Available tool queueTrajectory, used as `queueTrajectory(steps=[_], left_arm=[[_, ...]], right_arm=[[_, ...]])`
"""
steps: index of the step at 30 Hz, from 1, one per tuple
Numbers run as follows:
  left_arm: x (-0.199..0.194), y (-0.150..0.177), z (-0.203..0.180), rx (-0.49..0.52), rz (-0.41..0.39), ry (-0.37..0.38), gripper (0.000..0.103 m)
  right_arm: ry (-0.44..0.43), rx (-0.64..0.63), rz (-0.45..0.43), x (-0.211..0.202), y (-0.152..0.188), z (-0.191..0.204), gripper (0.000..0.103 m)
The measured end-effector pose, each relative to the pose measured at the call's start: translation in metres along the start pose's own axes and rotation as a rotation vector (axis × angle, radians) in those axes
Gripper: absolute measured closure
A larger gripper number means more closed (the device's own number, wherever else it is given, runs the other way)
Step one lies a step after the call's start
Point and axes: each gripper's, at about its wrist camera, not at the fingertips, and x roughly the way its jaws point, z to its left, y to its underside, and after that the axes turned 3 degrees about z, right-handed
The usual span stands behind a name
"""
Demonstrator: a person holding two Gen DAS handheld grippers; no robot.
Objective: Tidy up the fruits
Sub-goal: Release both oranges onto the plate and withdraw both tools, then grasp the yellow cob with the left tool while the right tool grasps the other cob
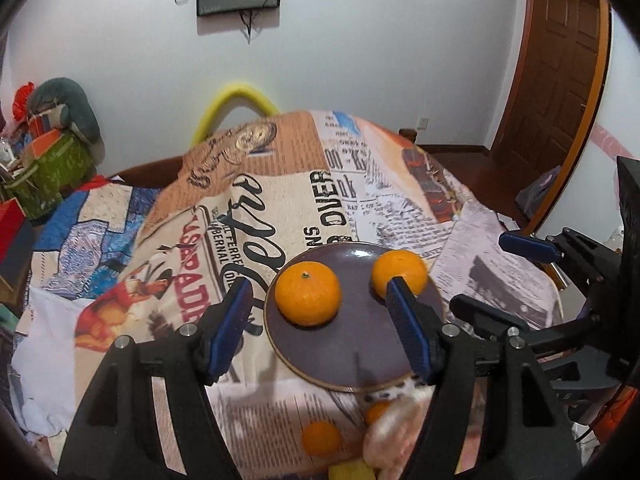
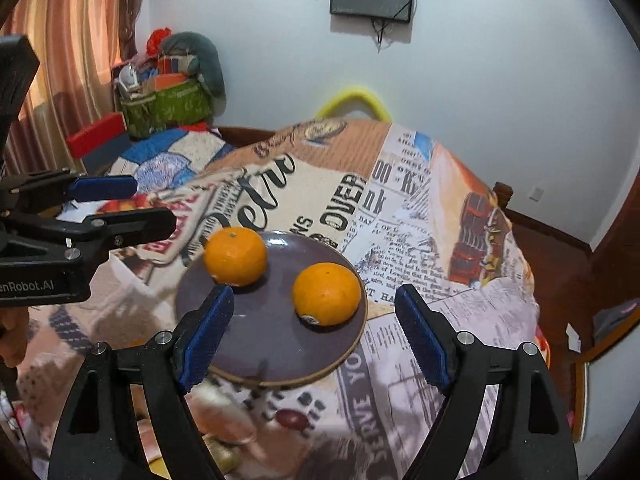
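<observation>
A dark purple plate [image 1: 352, 356] [image 2: 276, 344] lies on the printed tablecloth with two oranges on it. In the left wrist view the left orange [image 1: 308, 294] sits between my open left gripper's [image 1: 320, 316] blue pads, above the plate; the right orange [image 1: 400, 272] is partly behind the right pad. In the right wrist view my right gripper [image 2: 314, 330] is open and empty above the plate, with the right orange [image 2: 326, 300] between its fingers and the left orange [image 2: 235, 256] beyond. A third orange [image 1: 321, 438] and blurred fruit [image 1: 394, 436] lie near the table's front edge.
The right gripper [image 1: 528, 248] shows at the right of the left wrist view; the left gripper [image 2: 104, 188] shows at the left of the right wrist view. A cluttered green basket [image 2: 168, 106] stands at the back left. A wooden door [image 1: 560, 60] is at the right.
</observation>
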Motion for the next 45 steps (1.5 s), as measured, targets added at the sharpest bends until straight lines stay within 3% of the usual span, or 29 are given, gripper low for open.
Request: queueTrajectory(steps=[9, 19, 29, 39, 43, 45], left_arm=[[-0.057, 0.030, -0.006, -0.014, -0.029, -0.003, 0.030], [-0.090, 0.081, -0.007, -0.034, -0.008, 0.006, 0.030], [-0.084, 0.136, -0.002, -0.032, 0.083, -0.014, 0.030], [-0.056, 0.176, -0.004, -0.056, 0.183, 0.038, 0.030], [-0.048, 0.182, -0.010, -0.040, 0.197, 0.038, 0.037], [-0.043, 0.183, -0.012, -0.035, 0.212, 0.056, 0.045]], right_arm=[[0.010, 0.023, -0.070, -0.059, 0.019, 0.021, 0.022], [-0.036, 0.086, -0.069, -0.089, 0.057, 0.040, 0.022], [-0.045, 0.148, 0.011, -0.080, 0.103, 0.052, 0.022], [-0.057, 0.141, 0.147, -0.041, 0.140, 0.076, 0.022], [-0.086, 0.154, 0.184, -0.033, 0.147, 0.079, 0.022], [-0.109, 0.157, 0.196, -0.029, 0.148, 0.081, 0.022]])
